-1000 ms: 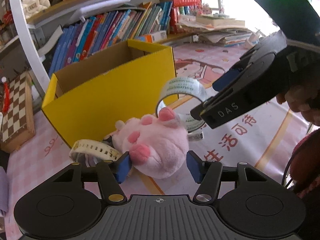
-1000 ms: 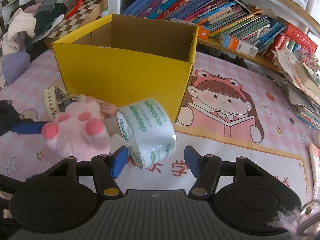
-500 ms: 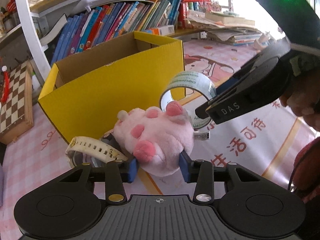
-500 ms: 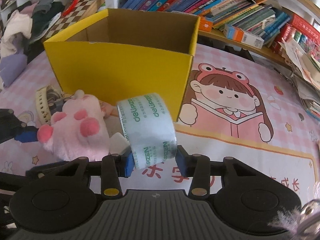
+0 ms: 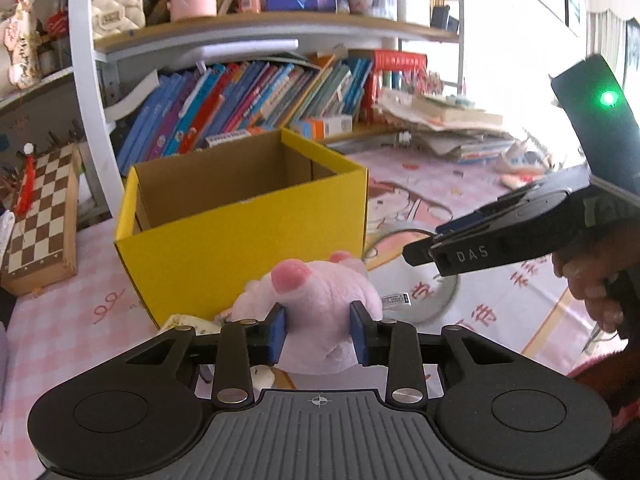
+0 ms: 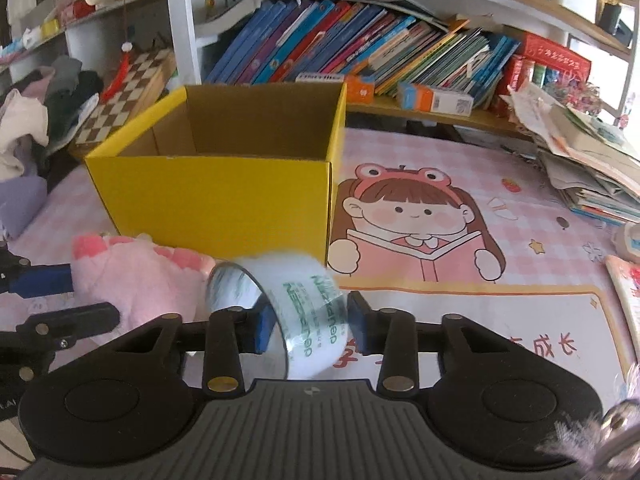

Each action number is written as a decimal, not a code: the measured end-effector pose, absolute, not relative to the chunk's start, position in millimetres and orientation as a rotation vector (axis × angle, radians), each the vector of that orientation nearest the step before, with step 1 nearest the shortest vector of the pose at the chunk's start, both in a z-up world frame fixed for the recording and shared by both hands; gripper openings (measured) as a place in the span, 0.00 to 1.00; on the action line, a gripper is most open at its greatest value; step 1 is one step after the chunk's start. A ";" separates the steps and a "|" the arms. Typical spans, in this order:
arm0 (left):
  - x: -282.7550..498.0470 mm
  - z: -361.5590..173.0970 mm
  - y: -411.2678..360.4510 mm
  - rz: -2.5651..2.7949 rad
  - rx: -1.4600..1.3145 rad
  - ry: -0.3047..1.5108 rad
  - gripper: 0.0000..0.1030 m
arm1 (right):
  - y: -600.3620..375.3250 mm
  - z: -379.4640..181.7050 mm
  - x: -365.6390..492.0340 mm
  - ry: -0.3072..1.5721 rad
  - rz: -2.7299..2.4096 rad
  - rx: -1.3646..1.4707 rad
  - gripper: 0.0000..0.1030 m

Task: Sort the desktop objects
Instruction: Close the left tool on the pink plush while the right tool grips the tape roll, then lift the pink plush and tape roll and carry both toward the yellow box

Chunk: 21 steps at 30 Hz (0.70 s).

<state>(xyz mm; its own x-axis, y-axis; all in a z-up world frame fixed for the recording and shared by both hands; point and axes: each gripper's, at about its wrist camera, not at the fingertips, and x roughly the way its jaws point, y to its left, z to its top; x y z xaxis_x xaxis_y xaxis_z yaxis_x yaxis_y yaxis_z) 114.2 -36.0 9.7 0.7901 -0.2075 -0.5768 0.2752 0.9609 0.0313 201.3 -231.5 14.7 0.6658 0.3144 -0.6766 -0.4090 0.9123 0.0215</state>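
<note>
The left claw (image 5: 318, 334) grips a pink plush toy (image 5: 320, 300) between its blue pads, just in front of the yellow box (image 5: 244, 240). The right claw (image 6: 306, 330), marked "DAS" on its side in the left view, is clamped on a clear tape roll (image 6: 300, 312) printed in green, the lettering upside down and blurred. Both are near the open, empty-looking box on the table (image 6: 520, 308), whose pink checked cover shows a cartoon girl reading (image 6: 416, 224) and red Chinese characters. Behind stand shelves of books (image 6: 360, 56) and a chessboard (image 5: 40, 216).
</note>
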 end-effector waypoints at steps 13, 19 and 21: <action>86.7 25.9 -24.8 -0.275 0.100 0.534 0.29 | -231.1 18.0 163.8 0.732 0.376 -0.102 0.09; 74.3 35.2 -16.8 -0.280 0.069 0.479 0.24 | -229.7 24.1 149.0 0.711 0.372 -0.093 0.09; 71.9 36.6 -14.6 -0.280 0.068 0.471 0.15 | -229.3 25.0 145.2 0.710 0.370 -0.092 0.09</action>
